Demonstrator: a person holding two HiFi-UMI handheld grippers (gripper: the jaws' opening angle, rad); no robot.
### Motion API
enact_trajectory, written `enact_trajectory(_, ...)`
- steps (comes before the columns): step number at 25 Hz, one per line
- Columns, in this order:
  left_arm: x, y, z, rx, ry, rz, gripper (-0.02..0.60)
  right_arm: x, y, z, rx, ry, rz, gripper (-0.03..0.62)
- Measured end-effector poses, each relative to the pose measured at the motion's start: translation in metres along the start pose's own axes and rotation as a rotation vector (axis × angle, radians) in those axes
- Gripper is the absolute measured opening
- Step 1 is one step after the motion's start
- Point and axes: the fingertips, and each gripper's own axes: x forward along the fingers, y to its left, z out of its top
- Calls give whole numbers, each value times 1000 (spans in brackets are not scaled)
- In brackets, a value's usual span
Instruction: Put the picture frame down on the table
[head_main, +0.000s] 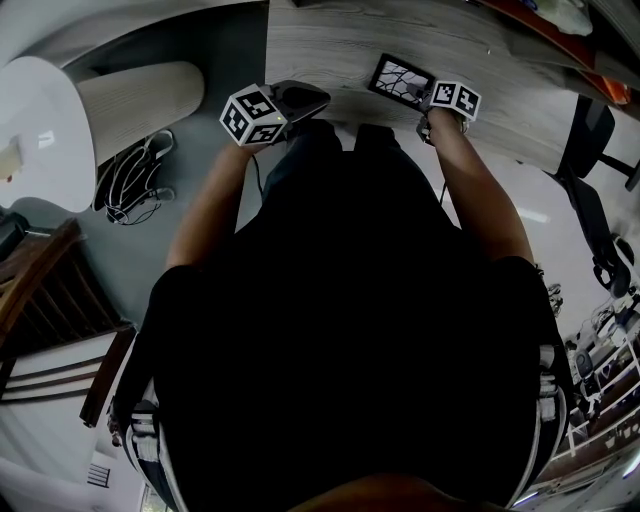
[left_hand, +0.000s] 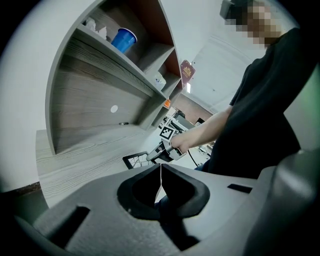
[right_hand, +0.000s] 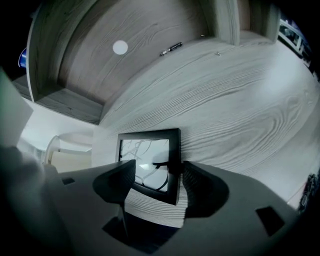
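**Right gripper view: frame down, tool released**

The picture frame (right_hand: 174, 150) is seen flat on the table (right_hand: 240, 100), lower centre, unpressed between the spread jaws of the right tool (right_hand: 157, 172). The left tool (left_hand: 161, 172) is clenched, empty. Only withdrawal is judged left.

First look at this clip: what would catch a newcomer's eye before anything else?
The black picture frame stands out first. It lies flat near the edge of the pale wooden table, with the jaws of the right gripper apart over its near corner. Next come the left gripper, shut and empty off to the side, and a bright blue cup on the shelf above the table.
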Motion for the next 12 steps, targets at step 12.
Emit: enact_trajectory(12,-1,-2,-2,4,11,1,18,-3,-3,-2,27,-7,10,282)
